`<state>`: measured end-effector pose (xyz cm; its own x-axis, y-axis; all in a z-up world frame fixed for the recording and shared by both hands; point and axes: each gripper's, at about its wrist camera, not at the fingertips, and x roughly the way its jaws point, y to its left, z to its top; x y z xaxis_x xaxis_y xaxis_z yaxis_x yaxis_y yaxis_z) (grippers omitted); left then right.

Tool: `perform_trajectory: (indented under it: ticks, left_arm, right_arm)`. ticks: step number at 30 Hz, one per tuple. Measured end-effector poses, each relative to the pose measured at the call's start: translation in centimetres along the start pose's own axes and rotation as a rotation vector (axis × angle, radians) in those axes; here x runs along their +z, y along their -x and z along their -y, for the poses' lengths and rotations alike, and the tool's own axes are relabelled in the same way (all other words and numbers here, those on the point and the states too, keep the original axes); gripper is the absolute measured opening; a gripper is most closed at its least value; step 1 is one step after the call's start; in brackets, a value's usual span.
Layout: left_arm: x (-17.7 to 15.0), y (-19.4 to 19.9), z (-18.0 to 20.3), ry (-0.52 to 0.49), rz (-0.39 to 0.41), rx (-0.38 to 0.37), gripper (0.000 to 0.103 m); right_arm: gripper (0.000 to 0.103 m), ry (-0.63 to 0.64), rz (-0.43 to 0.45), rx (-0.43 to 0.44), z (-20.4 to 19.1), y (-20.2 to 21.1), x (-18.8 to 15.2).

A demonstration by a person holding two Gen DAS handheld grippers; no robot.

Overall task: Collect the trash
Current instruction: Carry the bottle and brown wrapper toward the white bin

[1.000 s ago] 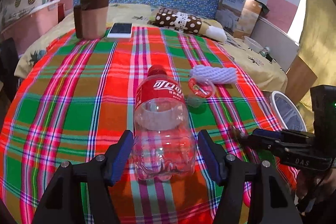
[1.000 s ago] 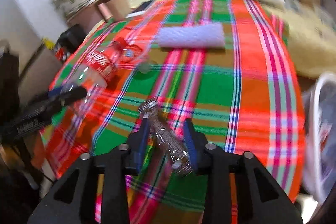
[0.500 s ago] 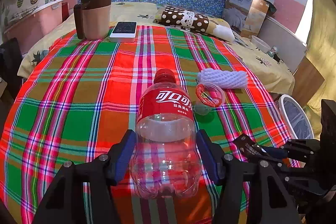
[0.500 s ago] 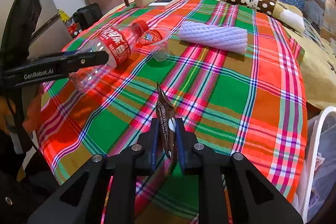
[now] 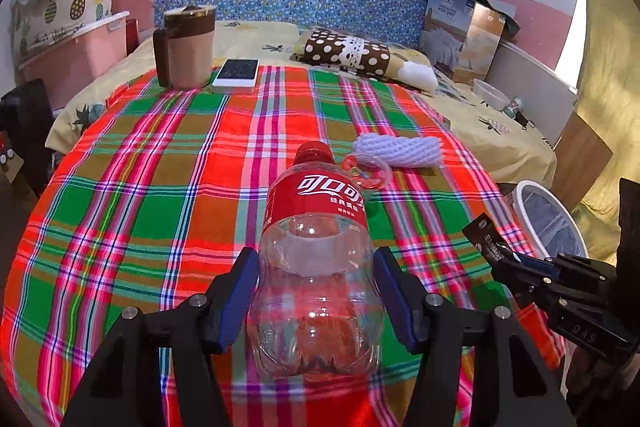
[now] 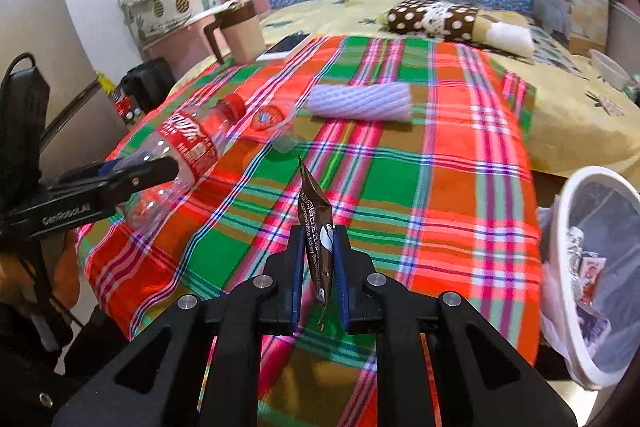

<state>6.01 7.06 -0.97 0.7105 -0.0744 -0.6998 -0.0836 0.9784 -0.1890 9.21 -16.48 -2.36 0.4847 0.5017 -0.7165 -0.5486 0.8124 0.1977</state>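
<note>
My left gripper (image 5: 316, 291) is shut on an empty clear cola bottle (image 5: 316, 259) with a red label and cap, held above the plaid cloth; it also shows in the right wrist view (image 6: 180, 147). My right gripper (image 6: 318, 255) is shut on a brown snack wrapper (image 6: 316, 227), which stands up between the pads; the wrapper also shows in the left wrist view (image 5: 486, 239). A clear plastic cup with a red lid (image 5: 366, 171) and a white foam net sleeve (image 5: 400, 149) lie on the cloth beyond the bottle.
A white-rimmed trash bin (image 6: 592, 247) with litter inside stands off the bed's right edge, also in the left wrist view (image 5: 548, 219). A brown mug (image 5: 188, 47) and a phone (image 5: 236, 75) sit at the far left. A polka-dot pillow (image 5: 348, 53) lies at the back.
My left gripper closed on the bottle and lifted it off the cloth. My right gripper closed on the wrapper, lifted it and drew back toward the bin side.
</note>
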Motion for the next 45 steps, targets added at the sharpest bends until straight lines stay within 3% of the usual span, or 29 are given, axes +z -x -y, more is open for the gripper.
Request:
perform_trajectory:
  ticks: [14,45]
  left_arm:
    - [0.6,2.4,5.8,-0.084,0.058,-0.084,0.059]
    - [1.3,-4.6,23.5,-0.35,-0.043,-0.365,0.06]
  right_arm:
    - [0.016,-0.059,0.084,-0.061,2.2,2.9,-0.5]
    - [0.016,-0.317,0.147,-0.308,13.5,8.2,-4.2]
